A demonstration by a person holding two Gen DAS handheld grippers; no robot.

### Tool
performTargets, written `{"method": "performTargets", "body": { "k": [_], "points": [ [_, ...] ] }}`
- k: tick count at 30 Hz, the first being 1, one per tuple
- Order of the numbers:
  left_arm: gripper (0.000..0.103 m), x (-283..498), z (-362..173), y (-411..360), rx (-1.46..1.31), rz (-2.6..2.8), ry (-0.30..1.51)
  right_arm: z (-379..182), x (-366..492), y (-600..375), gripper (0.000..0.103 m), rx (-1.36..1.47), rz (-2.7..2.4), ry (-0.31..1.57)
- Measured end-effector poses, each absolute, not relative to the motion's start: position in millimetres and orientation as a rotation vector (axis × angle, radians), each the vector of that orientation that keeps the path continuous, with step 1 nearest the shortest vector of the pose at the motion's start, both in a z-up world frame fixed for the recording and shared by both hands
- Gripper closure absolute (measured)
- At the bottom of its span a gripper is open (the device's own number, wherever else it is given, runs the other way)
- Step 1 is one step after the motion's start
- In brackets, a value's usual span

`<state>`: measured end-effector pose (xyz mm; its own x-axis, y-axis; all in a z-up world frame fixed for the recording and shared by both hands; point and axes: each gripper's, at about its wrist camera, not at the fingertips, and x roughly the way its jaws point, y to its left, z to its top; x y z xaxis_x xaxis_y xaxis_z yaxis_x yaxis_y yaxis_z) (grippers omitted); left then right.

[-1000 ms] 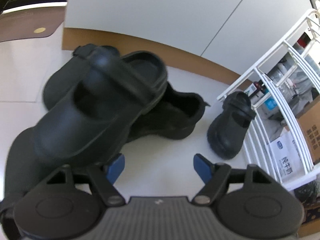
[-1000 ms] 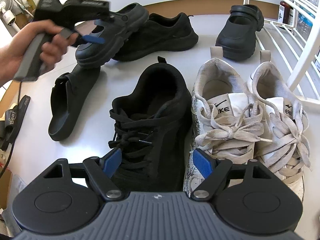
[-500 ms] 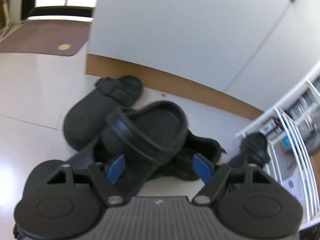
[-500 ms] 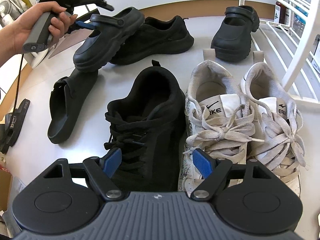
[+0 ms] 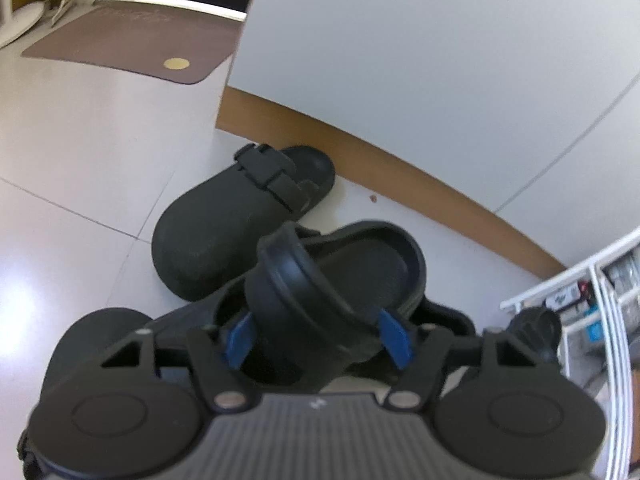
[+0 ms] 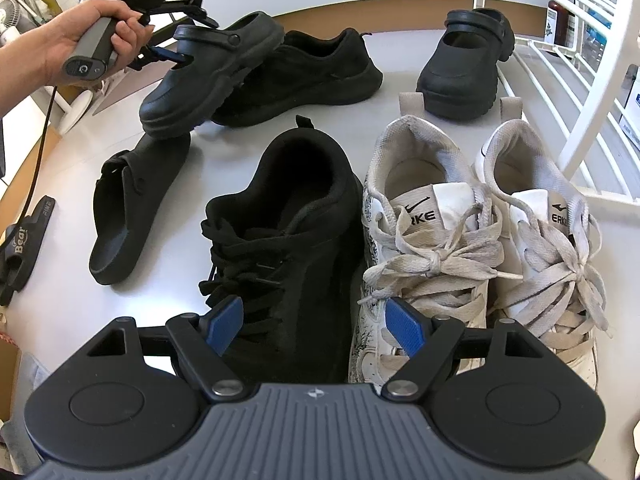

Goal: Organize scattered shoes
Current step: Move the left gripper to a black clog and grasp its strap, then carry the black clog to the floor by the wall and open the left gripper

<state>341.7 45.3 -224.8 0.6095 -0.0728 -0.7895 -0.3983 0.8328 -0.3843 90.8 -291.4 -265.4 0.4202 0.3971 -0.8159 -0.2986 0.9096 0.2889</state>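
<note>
Left gripper (image 5: 316, 334): jaws closing around the strap of a black clog (image 5: 336, 280), pads at its sides, centre of the left wrist view
Black clog (image 6: 208, 80): upper left of the right wrist view, leaning on a black sneaker (image 6: 304, 76)
Right gripper (image 6: 314, 324): wide open, holding nothing, above a laced black shoe (image 6: 280, 232), white sneakers (image 6: 480, 248) to its right

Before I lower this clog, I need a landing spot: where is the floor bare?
Bare floor lies between the black slip-on and the far clog, behind the white sneakers. A narrower strip separates the sideways sandal from the laced black shoe. Crowded under the lifted clog.
</note>
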Motion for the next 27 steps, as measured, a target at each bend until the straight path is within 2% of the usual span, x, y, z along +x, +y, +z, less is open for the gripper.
{"method": "performTargets", "body": {
  "k": [3,4,5,7,27],
  "points": [
    [0.042,340.9,-216.0,51.6,-0.574,0.218,0.885,-265.0,90.1,-290.1,0.02,0.104,0.44,1.049],
    [0.048,340.5,-209.6,54.1,-0.559,0.226,0.867,-264.9,89.9,-289.5,0.02,0.104,0.442,1.049],
    [0.061,339.9,-205.7,54.8,-0.552,0.229,0.861,-264.7,89.8,-288.9,0.02,0.103,0.443,1.048],
    [0.067,341.5,-197.3,63.7,-0.554,0.231,0.859,-264.5,89.7,-287.8,0.02,0.102,0.445,1.047],
    [0.07,307.2,-192.0,176.6,-0.539,0.465,0.833,-267.4,88.7,-277.4,0.02,0.078,0.46,1.061]
  ]
}}
